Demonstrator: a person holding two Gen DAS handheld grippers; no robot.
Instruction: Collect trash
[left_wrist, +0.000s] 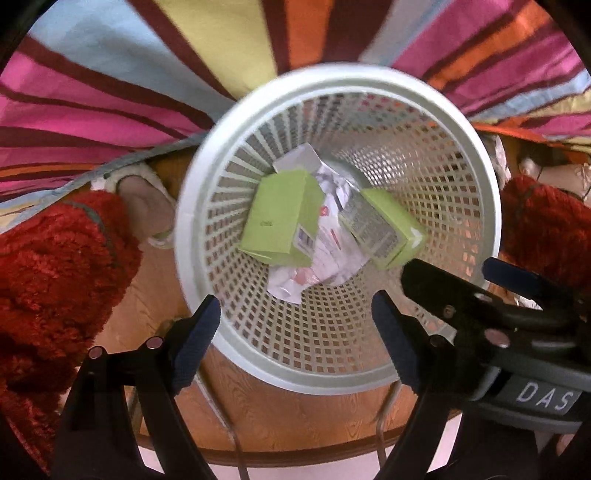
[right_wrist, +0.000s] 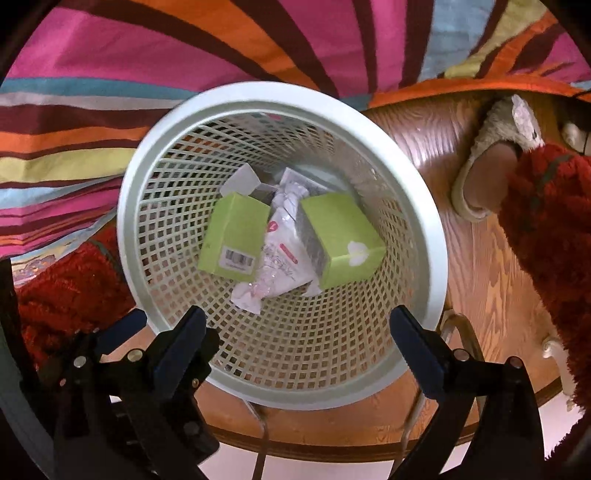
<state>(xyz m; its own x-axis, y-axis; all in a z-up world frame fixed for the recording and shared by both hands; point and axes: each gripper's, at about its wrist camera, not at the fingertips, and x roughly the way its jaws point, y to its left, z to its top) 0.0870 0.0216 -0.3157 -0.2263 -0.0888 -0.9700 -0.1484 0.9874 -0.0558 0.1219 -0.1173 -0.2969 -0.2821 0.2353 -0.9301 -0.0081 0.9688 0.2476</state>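
A white mesh waste basket stands on the wooden floor; it also shows in the right wrist view. Inside lie two green boxes, seen too in the right wrist view, with a crumpled white wrapper between them. My left gripper is open and empty above the basket's near rim. My right gripper is open and empty above the same rim; its fingers show at the right of the left wrist view.
A striped bedspread hangs behind the basket. The person's slippered feet and red fuzzy trouser legs stand either side of it. A round wooden edge with metal legs lies below.
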